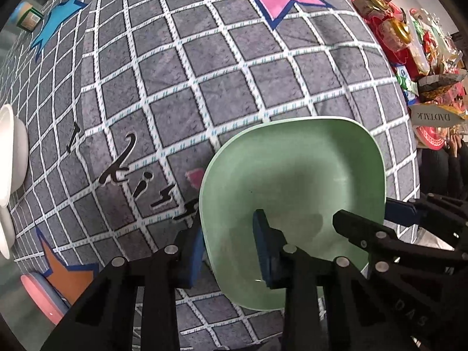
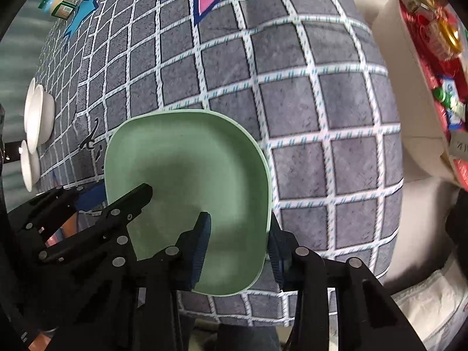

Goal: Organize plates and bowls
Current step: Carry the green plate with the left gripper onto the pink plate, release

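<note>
A green squarish bowl [image 1: 295,175] rests on the grey checked cloth; it also shows in the right wrist view [image 2: 187,163]. My left gripper [image 1: 231,248] straddles the bowl's left rim, one finger inside, one outside, with a wide gap. My right gripper [image 2: 239,245] straddles the right rim the same way. Each gripper shows in the other's view, the right gripper [image 1: 371,216] at the bowl's right and the left gripper [image 2: 117,196] at its left. White bowls [image 2: 38,117] stand at the cloth's left edge. A pink plate [image 1: 41,295] lies at the lower left.
A grey checked cloth [image 1: 204,73] with pink, blue and orange stars covers the table. A red tray with jars and packets [image 1: 403,38] stands at the far right, seen too in the right wrist view [image 2: 438,58]. A small bottle [image 2: 58,7] lies at the far left edge.
</note>
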A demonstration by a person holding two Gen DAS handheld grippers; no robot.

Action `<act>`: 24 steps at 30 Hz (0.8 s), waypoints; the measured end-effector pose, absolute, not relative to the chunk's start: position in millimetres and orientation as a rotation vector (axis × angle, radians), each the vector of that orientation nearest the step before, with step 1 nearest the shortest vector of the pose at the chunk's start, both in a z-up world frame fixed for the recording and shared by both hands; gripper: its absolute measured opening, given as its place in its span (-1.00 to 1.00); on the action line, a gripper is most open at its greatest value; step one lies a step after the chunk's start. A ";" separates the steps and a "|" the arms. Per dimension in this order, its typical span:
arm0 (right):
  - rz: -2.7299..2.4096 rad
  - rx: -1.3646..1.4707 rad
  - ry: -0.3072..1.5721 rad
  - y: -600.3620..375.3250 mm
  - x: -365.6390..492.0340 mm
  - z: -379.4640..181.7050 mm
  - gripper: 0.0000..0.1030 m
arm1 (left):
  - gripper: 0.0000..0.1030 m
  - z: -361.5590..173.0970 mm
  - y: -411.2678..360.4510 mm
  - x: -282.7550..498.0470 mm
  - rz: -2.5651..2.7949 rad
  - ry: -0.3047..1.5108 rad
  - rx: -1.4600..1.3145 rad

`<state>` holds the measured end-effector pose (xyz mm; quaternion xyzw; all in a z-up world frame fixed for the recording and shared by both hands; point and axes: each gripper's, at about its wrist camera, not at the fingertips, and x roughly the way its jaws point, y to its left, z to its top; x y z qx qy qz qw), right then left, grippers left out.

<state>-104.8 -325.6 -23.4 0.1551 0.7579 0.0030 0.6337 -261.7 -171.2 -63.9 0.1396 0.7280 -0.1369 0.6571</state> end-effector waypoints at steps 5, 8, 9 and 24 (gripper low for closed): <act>0.033 0.334 1.752 -298.1 -126.7 -28.7 -0.21 | -0.33 -57.0 -162.5 -272.1 -0.285 1.655 0.333; 0.057 0.321 1.762 -278.4 -133.8 -29.3 -0.21 | -0.33 -56.1 -151.4 -274.8 -0.277 1.657 0.328; 0.062 0.316 1.763 -272.2 -136.0 -28.8 -0.21 | -0.33 -55.5 -146.9 -275.4 -0.274 1.657 0.324; 0.046 0.265 1.774 -117.7 -166.7 -29.8 -0.21 | -0.33 -43.4 -53.6 -292.9 -0.294 1.655 0.304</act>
